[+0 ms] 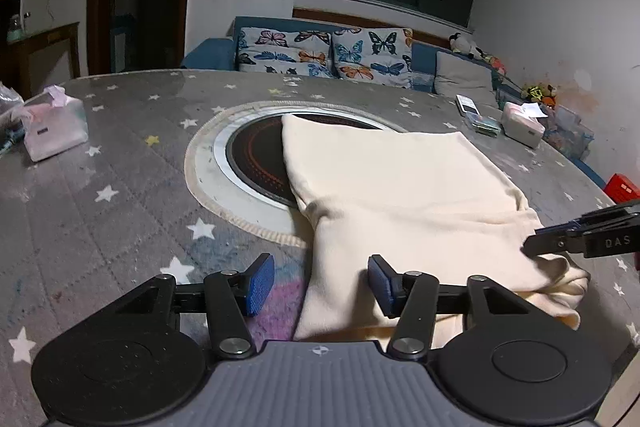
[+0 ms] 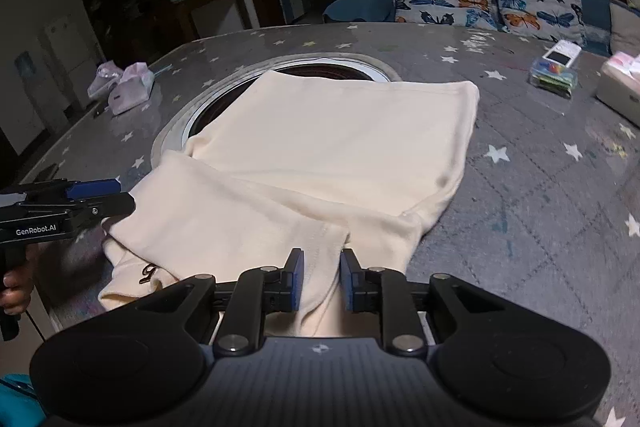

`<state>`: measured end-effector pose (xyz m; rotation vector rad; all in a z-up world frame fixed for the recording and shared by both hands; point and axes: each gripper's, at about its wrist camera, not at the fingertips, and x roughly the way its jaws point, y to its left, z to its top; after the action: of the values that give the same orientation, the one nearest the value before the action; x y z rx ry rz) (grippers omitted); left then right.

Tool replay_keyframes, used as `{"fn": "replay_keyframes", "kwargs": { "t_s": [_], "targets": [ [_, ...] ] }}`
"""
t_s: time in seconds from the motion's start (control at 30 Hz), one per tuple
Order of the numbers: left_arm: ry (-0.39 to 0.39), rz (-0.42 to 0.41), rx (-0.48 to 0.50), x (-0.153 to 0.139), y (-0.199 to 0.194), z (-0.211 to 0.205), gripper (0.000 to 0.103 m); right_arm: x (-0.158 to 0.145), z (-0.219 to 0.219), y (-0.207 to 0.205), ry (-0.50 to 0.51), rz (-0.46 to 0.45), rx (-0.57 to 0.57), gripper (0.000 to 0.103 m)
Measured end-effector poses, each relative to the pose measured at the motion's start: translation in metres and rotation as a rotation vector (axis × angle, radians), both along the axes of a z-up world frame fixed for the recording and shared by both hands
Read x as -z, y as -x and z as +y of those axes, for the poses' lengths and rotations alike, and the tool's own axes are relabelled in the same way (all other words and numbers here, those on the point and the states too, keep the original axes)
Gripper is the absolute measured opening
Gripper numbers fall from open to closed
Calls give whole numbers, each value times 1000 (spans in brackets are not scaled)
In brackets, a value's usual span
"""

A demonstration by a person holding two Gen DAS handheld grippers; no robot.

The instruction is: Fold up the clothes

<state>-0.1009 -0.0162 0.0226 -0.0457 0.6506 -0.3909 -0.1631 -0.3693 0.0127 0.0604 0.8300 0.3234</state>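
A cream garment (image 1: pixel 400 195) lies partly folded on the grey star-patterned tablecloth (image 1: pixel 120 187), its far edge over the round hob. It also shows in the right wrist view (image 2: pixel 320 155), with dark embroidery near its left corner. My left gripper (image 1: pixel 321 281) is open, its jaws wide apart over the garment's near left edge; in the right wrist view (image 2: pixel 116 197) it sits at the garment's left side. My right gripper (image 2: pixel 321 279) has its jaws narrowly apart, with a fold of the garment between the pads (image 2: pixel 298 277). In the left wrist view the right gripper (image 1: pixel 532 245) touches the garment's right edge.
A round black hob (image 1: pixel 260 163) with a metal ring is set in the table. A tissue pack (image 1: pixel 56 127) lies at the left. A white box (image 1: pixel 524 123) and small items (image 1: pixel 472 107) lie at the right. A sofa with butterfly cushions (image 1: pixel 320 55) stands behind.
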Motion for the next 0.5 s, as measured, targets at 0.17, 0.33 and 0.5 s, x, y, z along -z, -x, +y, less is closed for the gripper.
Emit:
{"fn": "replay_keyframes", "kwargs": {
  "t_s": [0.17,0.33,0.5],
  "targets": [
    [43,34,20,6,-4,3,26,-11,8,0,44,-45,-25,6],
    [30,22,0,5,-1,8,8,-33,17,3,65,-131,-48,5],
    [34,38,-20,5,-1,14,9,-22,14,-4,63,-86,-24,6]
  ]
}}
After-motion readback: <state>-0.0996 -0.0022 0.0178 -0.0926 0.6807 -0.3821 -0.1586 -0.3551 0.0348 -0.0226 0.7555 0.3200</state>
